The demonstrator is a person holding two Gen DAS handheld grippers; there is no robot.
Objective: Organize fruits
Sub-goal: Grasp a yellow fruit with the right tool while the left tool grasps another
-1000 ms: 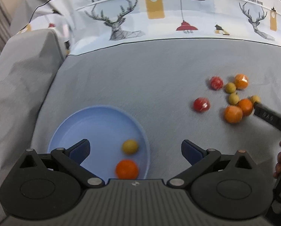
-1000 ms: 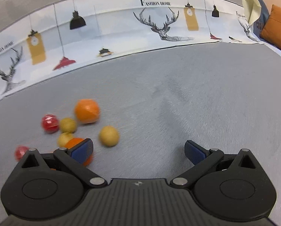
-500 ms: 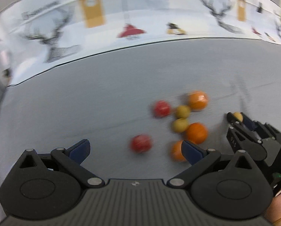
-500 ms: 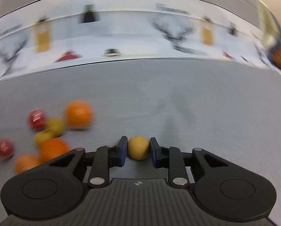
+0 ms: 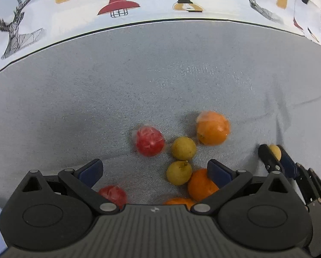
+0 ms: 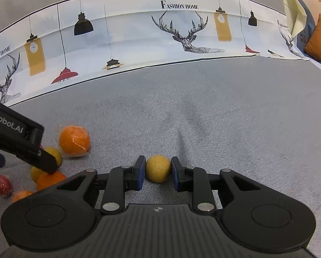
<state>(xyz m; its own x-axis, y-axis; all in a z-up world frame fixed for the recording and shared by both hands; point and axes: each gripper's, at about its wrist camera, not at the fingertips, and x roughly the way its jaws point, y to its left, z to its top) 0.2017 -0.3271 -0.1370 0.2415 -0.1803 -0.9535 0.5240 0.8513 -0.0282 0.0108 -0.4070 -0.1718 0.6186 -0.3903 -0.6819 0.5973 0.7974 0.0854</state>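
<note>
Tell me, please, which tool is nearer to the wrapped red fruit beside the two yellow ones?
Left. The left tool is open just short of the red fruit; the right tool sits farther right.

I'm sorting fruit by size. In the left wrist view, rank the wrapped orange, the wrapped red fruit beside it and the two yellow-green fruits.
1. Wrapped orange
2. Wrapped red fruit
3. Two yellow-green fruits: they look alike, so unranked.

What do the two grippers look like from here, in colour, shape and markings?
Both look alike: a matte black body with a ribbed grey-black centre plate, two round black housings, silver pivot pins and black linkage bars. The left gripper and right gripper both have fingers tipped with dark blue pads. The left gripper's side carries white lettering ending "nRobot.AI". No cables or sleeves show.
</note>
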